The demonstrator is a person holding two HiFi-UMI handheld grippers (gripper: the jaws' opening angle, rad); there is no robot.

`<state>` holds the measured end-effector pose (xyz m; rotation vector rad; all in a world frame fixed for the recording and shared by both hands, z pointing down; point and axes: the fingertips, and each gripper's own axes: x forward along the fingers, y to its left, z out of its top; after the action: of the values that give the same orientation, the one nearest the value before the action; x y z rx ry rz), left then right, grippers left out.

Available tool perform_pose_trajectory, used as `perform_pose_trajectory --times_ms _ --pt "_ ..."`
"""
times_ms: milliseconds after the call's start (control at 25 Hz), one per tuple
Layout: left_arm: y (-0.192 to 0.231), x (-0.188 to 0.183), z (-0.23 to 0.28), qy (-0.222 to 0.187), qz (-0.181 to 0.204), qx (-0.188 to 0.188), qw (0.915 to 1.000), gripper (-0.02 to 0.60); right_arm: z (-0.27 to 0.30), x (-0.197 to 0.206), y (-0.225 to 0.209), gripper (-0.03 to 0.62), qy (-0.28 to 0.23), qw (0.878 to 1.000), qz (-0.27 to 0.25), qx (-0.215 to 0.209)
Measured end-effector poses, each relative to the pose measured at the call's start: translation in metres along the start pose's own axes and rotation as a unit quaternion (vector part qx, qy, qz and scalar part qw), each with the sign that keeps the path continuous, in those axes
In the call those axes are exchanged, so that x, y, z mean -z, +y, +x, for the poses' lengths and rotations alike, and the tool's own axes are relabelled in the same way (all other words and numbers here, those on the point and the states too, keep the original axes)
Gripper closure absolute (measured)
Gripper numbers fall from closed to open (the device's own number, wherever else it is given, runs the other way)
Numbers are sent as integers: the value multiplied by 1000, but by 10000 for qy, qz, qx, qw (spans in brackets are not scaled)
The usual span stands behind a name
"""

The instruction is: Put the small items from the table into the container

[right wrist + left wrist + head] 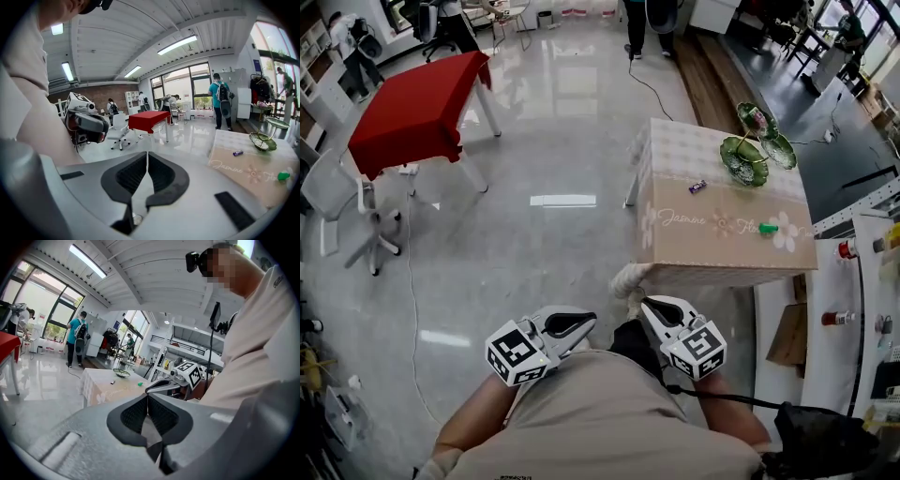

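The left hand-held gripper (586, 322) and right hand-held gripper (649, 306) were both clenched empty, well short of the counter (682, 150). On it lay a purple wrapped sweet (697, 186) and a small green piece (768, 228) near the green dish (742, 159). Both looked light, likely slippery, and best pinched across the middle.

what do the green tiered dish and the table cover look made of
Green tiered dish: likely glazed ceramic or glass, somewhat shiny with highlights; too small to settle. Table cover: looks like printed cloth, matt, draping over the edges.

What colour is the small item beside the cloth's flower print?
The item is green; head view.
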<state>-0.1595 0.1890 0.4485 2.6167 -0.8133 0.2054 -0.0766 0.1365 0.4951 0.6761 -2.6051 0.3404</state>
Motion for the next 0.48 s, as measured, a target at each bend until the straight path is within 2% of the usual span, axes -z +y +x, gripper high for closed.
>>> perform_pose_trajectory --times_ms 120,240,480 --pt "5 -6 12 -4 -53 82 10000 572 -3 3 -24 569 61 9998 25 184" --pt "14 -14 34 -3 -85 126 9999 572 -10 11 -65 569 138 9985 151 505" --pt "40 -39 90 121 -26 273 9996 572 -35 40 -177 568 166 9870 895 1325"
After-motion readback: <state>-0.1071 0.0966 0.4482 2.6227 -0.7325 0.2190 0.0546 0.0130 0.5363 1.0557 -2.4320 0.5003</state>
